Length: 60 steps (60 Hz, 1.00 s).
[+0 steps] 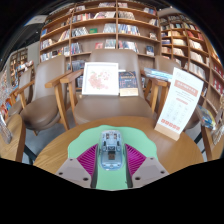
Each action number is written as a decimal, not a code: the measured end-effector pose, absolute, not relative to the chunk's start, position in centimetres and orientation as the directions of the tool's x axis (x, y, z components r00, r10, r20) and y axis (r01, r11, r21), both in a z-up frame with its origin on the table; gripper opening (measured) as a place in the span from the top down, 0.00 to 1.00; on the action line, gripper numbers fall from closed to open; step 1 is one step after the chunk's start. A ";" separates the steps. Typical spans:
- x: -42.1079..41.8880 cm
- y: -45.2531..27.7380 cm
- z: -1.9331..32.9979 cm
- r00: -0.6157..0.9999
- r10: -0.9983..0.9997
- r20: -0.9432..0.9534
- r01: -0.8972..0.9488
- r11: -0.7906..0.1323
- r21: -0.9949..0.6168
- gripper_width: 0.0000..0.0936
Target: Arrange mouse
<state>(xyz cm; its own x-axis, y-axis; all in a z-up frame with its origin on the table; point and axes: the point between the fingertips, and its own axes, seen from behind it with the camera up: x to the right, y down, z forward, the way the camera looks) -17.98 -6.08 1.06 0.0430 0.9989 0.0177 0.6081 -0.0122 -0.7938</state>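
Observation:
A grey and clear computer mouse (pixel 110 146) sits lengthwise between my two fingers, filling the gap between the pink pads (pixel 88 157). My gripper (pixel 111 152) is shut on the mouse, with both pads pressing on its sides. Under and around it lies a light green mat (pixel 146 141) on a round wooden table (pixel 186 156). I cannot tell whether the mouse touches the mat or hangs just above it.
A white standing sign (pixel 178 100) is on the table to the right. Wooden chairs (pixel 42 106) stand beyond the table's far edge. Past them, a display rack holds an open book (pixel 100 78), and tall bookshelves (pixel 100 30) fill the back of the room.

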 end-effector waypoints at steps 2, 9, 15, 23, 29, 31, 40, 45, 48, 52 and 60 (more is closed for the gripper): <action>-18.0 -5.9 0.3 0.044 0.999 0.011 0.613 -0.018 -0.790 0.57; -17.9 -5.4 -1.2 0.057 0.998 0.004 0.620 -0.032 -0.784 0.54; -18.0 -5.5 -1.2 0.061 0.998 0.008 0.616 -0.032 -0.787 0.50; -17.7 -5.9 -0.7 0.056 0.998 0.021 0.630 -0.019 -0.776 0.18; -17.0 -5.6 2.3 0.062 0.996 0.060 0.582 0.013 -0.813 0.11; -16.3 -5.5 3.4 0.066 0.995 0.069 0.572 0.018 -0.820 0.10; -10.5 -6.3 9.4 0.056 0.997 0.046 0.516 0.011 -0.857 0.09; -5.3 -6.2 12.4 0.051 0.998 0.047 0.491 0.016 -0.871 0.09; -2.2 -6.0 13.8 0.061 0.996 0.060 0.473 0.024 -0.881 0.09; 2.3 -5.3 15.4 0.069 0.995 0.071 0.452 0.032 -0.891 0.09; 10.0 -5.4 17.1 0.028 0.998 0.053 0.423 0.036 -0.905 0.09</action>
<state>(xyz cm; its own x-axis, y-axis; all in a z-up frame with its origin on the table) 9.97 -5.42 17.06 0.0281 0.9982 0.0530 0.4232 0.0361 -0.9053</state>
